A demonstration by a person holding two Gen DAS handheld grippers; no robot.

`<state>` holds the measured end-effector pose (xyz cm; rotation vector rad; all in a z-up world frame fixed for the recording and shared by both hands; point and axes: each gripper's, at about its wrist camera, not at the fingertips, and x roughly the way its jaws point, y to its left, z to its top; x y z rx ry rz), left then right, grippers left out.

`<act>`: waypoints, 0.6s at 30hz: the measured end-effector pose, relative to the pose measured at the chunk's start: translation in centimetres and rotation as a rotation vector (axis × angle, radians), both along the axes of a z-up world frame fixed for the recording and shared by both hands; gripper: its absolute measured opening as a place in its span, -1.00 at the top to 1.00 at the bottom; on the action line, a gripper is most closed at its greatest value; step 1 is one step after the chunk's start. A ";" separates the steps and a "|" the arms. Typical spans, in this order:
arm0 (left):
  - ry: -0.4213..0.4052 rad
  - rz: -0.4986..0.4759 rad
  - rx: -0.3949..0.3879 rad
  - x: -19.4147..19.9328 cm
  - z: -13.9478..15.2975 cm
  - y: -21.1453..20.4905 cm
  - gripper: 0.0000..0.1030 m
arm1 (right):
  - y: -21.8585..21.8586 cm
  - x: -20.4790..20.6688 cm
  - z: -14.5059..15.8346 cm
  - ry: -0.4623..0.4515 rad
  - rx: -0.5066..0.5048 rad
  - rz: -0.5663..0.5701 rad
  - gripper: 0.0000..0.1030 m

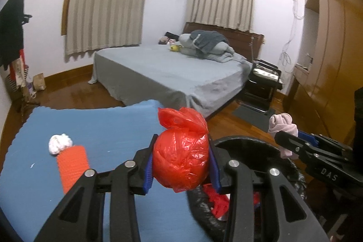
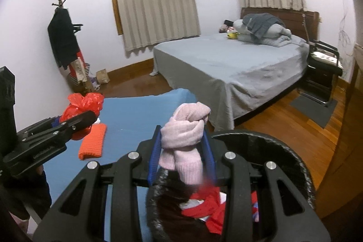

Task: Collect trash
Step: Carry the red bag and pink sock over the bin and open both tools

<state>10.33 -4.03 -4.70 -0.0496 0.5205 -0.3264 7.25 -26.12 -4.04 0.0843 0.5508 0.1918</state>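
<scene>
Nearest the viewer, two black hand-held grippers reach forward over a blue mat and a black bin. The left gripper (image 1: 181, 165) is clamped on a balled-up red plastic bag (image 1: 181, 162), its blue-padded fingers pressing both sides of the ball while the bag's loose knotted top sticks up above them. It hangs at the right edge of the blue mat (image 1: 109, 128), just beside the bin's rim, likely so the bag can be dropped in. The right gripper (image 2: 183, 151) is clamped on a knotted bundle of pale pink knit cloth (image 2: 186, 135), held above the near-left rim of the bin (image 2: 283, 144), apparently ready for release. Inside the bin lie red scraps (image 2: 208, 205) and a little white material, so some trash seems already collected. A little farther, on the left part of the mat, rest an orange knit piece (image 1: 72, 160) and, touching its far end, a crumpled white wad (image 1: 60, 143); both are apart from the grippers and appear to be the items left to gather. Beyond the mat a wooden floor leads to a bed (image 1: 170, 69) with a grey sheet and piled bedding at its far end. At far left stands a coat rack (image 2: 63, 42) hung with dark clothes, and curtained windows (image 1: 109, 3) line the far wall.
</scene>
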 end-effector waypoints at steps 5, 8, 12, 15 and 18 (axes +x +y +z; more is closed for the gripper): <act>-0.007 -0.048 0.005 -0.1 0.1 -2.2 0.24 | -1.9 -0.7 -0.1 -0.003 -0.004 -0.040 0.35; -0.013 -0.073 0.011 -0.1 0.2 -3.4 0.24 | -3.1 -1.1 -0.2 -0.007 -0.004 -0.062 0.35; -0.017 -0.102 0.016 -0.1 0.2 -4.8 0.24 | -4.3 -1.6 -0.3 -0.010 -0.006 -0.089 0.35; -0.014 -0.127 0.020 -0.1 0.1 -5.9 0.24 | -5.4 -2.1 -0.6 -0.008 -0.011 -0.109 0.35; -0.005 -0.154 0.019 0.1 -0.2 -7.0 0.24 | -6.1 -2.4 -0.8 -0.002 -0.017 -0.126 0.35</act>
